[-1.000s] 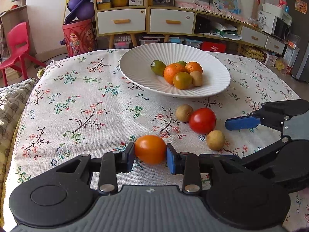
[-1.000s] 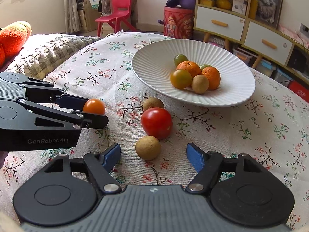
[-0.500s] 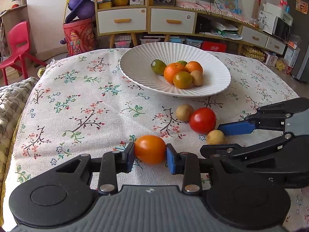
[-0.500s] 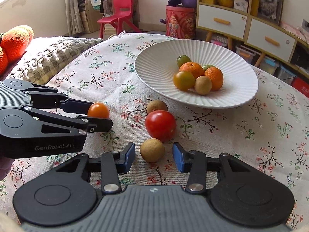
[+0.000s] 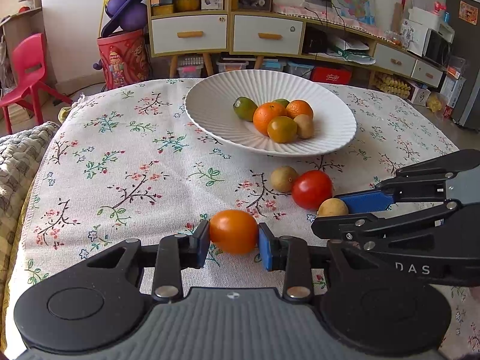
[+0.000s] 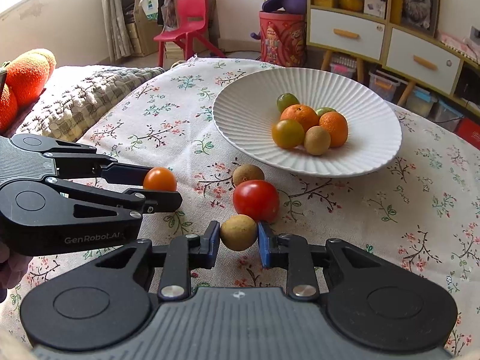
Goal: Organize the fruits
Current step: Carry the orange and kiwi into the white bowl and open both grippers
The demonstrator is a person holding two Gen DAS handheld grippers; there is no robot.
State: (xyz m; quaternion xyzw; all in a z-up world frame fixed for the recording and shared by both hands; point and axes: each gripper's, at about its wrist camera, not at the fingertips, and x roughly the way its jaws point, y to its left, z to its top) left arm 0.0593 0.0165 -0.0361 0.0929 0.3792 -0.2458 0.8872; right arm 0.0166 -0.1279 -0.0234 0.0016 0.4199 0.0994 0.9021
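Orange tomato [image 5: 233, 235]: clamped between the blue pads of the left tool [image 5: 233, 244], low over the flowered cloth [image 5: 120, 162] on the bench.
Right tool [image 6: 238, 243]: pads pressed on both sides of a small tan fruit [image 6: 238, 232], which touches the red tomato [image 6: 256, 200].
Second tan fruit [image 6: 248, 174]: on the cloth just behind the red tomato, near the plate's rim.
White ribbed plate [image 6: 240, 126]: holds two oranges, a yellow-green tomato, a tan fruit and two green fruits, bunched together.
Loose fruit: all beside the plate's near edge.
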